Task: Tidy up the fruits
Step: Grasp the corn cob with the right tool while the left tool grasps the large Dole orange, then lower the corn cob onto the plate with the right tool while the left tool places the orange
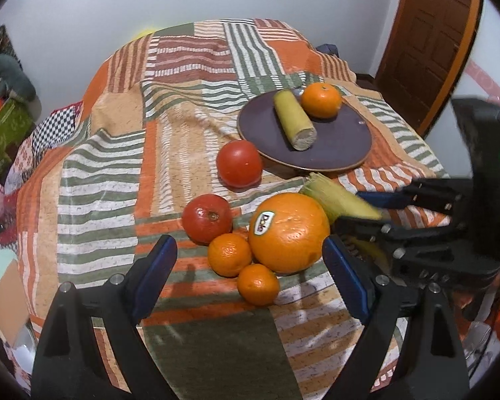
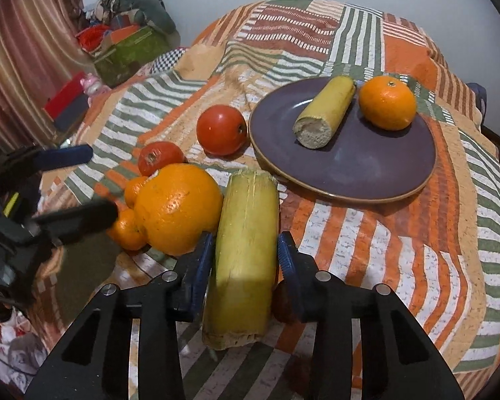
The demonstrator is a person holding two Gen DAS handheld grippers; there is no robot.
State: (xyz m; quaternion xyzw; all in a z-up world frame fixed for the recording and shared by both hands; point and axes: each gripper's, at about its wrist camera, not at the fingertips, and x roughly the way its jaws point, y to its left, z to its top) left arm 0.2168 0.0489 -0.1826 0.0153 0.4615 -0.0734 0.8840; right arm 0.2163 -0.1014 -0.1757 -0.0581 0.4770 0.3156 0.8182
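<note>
A purple plate holds a yellow-green cane piece and a tangerine. On the cloth lie two tomatoes, a big Dole orange and two small tangerines. My right gripper is shut on a second yellow cane piece beside the big orange. My left gripper is open and empty around the small tangerines.
The table wears a striped patchwork cloth. Boxes and a stuffed toy lie at the left beyond the table. A wooden door stands at the back right.
</note>
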